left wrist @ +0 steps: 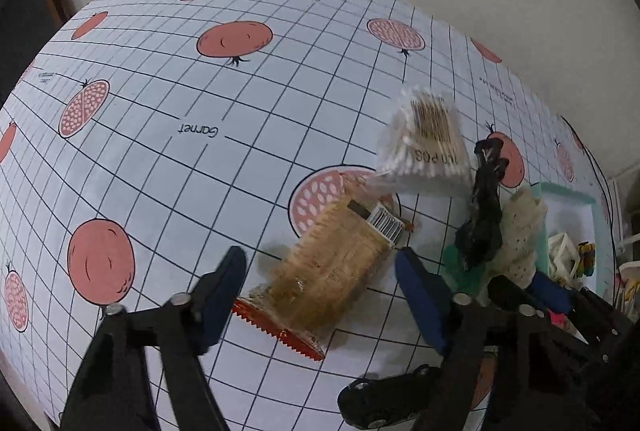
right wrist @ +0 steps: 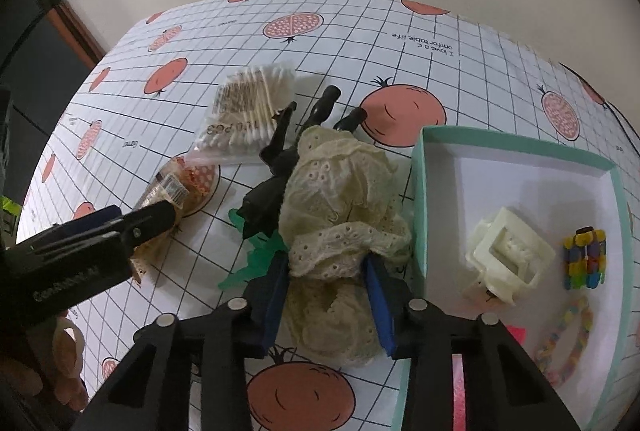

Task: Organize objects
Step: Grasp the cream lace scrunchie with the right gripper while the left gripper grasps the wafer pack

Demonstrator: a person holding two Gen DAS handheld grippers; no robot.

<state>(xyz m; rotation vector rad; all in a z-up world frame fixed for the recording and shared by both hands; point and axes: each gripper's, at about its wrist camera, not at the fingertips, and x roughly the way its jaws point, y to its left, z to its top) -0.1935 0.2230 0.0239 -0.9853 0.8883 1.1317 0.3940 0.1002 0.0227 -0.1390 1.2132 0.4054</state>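
Looking down my left tongs (left wrist: pixel 320 295), I see the jaws spread wide on either side of a cracker pack (left wrist: pixel 332 267), which lies flat on the tablecloth (left wrist: pixel 160 167) between the blue pads without either pad pressing it; the pack's red crimped end points toward me and its barcode end away. Just past the pack sits a bag of cotton swabs (left wrist: pixel 428 147), its near corner overlapping the crackers. To the right stand a black clip (left wrist: pixel 482 207), a cream scrunchie (left wrist: pixel 520 235) and a scrap of green plastic (left wrist: pixel 464 267), with the box (left wrist: pixel 576 199) at the frame's edge; a small black toy car (left wrist: pixel 384 401) lies under my right finger. Turning to my right tongs (right wrist: pixel 328 295), I have the jaws clenched on the scrunchie (right wrist: pixel 340 199), its lace bunched up between the blue pads and bulging above and below them. The black clip (right wrist: pixel 280 167) and green piece (right wrist: pixel 256 255) touch the scrunchie's left side, and the swab bag (right wrist: pixel 248 115) lies beyond them. The teal-rimmed box (right wrist: pixel 516 145) is just to the right, holding a cream clip (right wrist: pixel 508 255), a many-coloured clip (right wrist: pixel 586 257) and a bead bracelet (right wrist: pixel 568 343). My left tool (right wrist: pixel 80 243) reaches in from the left over the crackers (right wrist: pixel 164 191).
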